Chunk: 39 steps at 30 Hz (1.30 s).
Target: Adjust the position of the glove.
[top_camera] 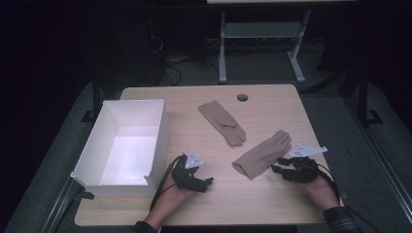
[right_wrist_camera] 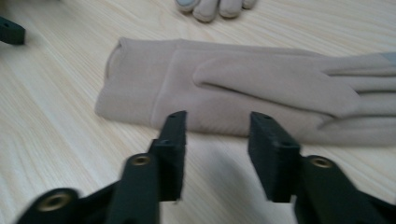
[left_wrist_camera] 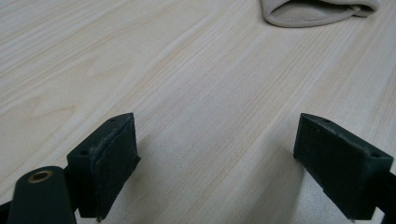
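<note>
Two tan gloves lie on the wooden table; an open white box stands at its left side. Step in hand, as I read it: the approach to the near glove, ahead of any grasp. The right gripper sits low just short of that glove's long edge, jaws partly spread, nothing between them, pads clear of the fabric. The left gripper rests nearer the box, jaws spread wide over bare wood, with the glove's cuff opening at the top of its view. The far glove lies flat mid-table, well apart from both tools. Next move probably calls for easing the right gripper forward until the fabric edge enters the gap, then pinching thin cloth firmly. The box looks the likely destination.
</note>
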Each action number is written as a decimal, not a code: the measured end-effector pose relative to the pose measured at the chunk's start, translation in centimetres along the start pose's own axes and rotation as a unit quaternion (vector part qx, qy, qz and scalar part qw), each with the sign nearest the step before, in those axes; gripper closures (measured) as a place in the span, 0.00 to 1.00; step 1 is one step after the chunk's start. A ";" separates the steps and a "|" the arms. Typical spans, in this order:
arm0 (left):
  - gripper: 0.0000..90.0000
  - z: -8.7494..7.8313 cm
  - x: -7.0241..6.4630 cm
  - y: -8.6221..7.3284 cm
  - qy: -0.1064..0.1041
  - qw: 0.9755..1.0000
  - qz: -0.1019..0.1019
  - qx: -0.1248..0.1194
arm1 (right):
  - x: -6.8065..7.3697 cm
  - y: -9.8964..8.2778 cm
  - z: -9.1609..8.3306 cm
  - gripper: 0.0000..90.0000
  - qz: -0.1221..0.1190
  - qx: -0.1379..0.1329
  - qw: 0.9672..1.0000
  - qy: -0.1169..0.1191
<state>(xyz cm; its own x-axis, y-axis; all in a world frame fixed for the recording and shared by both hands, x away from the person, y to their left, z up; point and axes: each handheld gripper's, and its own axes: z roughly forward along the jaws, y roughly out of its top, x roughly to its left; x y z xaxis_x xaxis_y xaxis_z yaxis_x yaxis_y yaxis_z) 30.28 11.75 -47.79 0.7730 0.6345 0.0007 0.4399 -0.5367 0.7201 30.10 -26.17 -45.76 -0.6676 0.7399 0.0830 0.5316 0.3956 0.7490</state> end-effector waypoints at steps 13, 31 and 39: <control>0.14 0.0 0.0 0.0 -0.003 1.000 0.004 -0.003 | 0.7 2.3 1.4 1.00 -0.009 -0.003 0.999 0.033; 0.14 0.0 0.0 0.0 -0.003 1.000 0.003 -0.002 | 2.6 5.2 5.1 1.00 -0.021 0.010 0.997 0.069; 0.14 0.0 0.0 0.0 -0.003 1.000 0.003 -0.002 | 3.6 6.3 7.2 1.00 -0.034 0.016 0.996 0.083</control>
<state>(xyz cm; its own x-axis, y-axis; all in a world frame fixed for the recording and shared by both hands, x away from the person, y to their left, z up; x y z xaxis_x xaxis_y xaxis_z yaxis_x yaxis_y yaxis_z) 30.28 11.69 -47.81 0.7783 0.6279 0.0019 0.4324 -0.5381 0.7235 34.79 -17.13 -45.51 -0.7779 0.6121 0.1419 0.4968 0.4610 0.7353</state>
